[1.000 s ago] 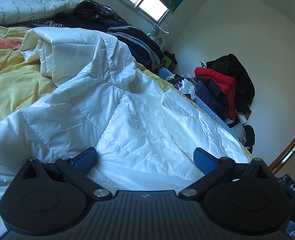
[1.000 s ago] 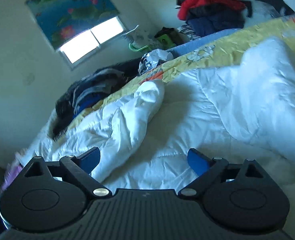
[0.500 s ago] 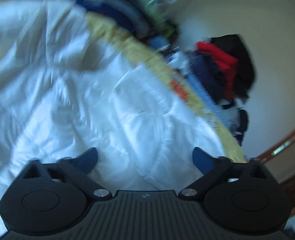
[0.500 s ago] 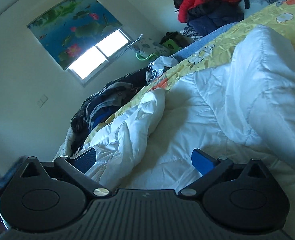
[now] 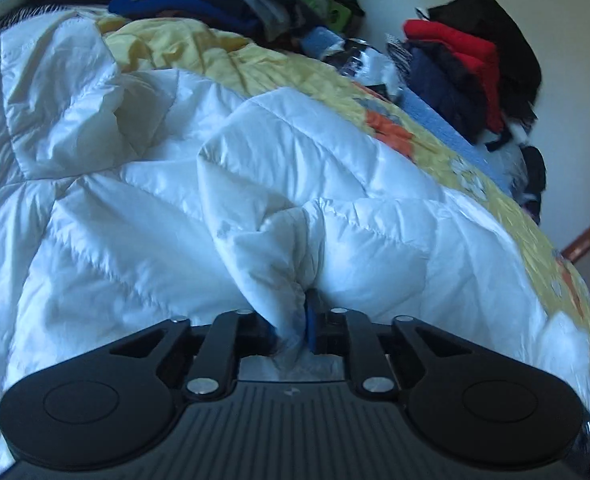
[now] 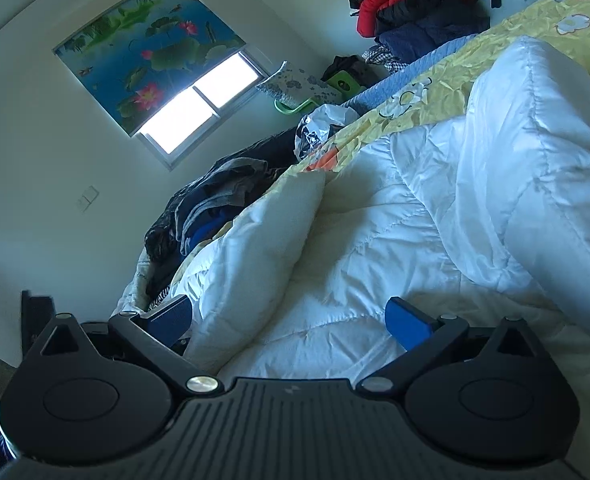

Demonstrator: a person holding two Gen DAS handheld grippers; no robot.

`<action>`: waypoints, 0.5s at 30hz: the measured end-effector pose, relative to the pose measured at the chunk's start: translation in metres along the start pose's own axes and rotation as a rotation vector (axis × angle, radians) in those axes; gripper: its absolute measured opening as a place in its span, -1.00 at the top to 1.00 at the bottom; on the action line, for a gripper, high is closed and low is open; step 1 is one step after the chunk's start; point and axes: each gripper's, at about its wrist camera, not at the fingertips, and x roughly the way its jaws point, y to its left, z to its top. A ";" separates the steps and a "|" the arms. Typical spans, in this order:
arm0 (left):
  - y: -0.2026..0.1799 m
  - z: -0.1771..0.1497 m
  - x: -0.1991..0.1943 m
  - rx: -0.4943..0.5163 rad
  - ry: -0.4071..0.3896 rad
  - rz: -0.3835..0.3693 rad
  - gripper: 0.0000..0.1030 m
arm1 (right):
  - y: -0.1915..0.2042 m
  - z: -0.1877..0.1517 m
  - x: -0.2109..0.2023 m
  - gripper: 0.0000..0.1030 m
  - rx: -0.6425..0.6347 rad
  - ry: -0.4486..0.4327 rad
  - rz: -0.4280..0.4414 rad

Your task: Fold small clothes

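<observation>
A white quilted puffer jacket [image 5: 143, 208] lies spread on a yellow bedspread [image 5: 231, 60]. My left gripper [image 5: 293, 324] is shut on a bunched fold of the jacket, which rises in a pinched ridge in front of it. In the right wrist view the same jacket [image 6: 395, 216] fills the lower right, with a folded sleeve or edge [image 6: 263, 256] lying between the fingers. My right gripper [image 6: 291, 316] is open just above the jacket, its blue pads [image 6: 409, 320] wide apart.
A pile of dark folded clothes [image 5: 215, 0] sits at the far side of the bed. A heap of red, navy and black garments [image 5: 467, 64] lies against the wall. A window with a lotus blind [image 6: 167, 80] is behind the bed.
My left gripper moved forward and down over the jacket and shut on a fold of it. My right gripper stayed open and shifted slightly closer to the jacket.
</observation>
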 end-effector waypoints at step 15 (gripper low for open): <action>-0.081 -0.034 -0.053 0.324 -0.280 -0.011 -0.50 | -0.003 -0.001 0.000 -1.00 0.015 -0.005 0.004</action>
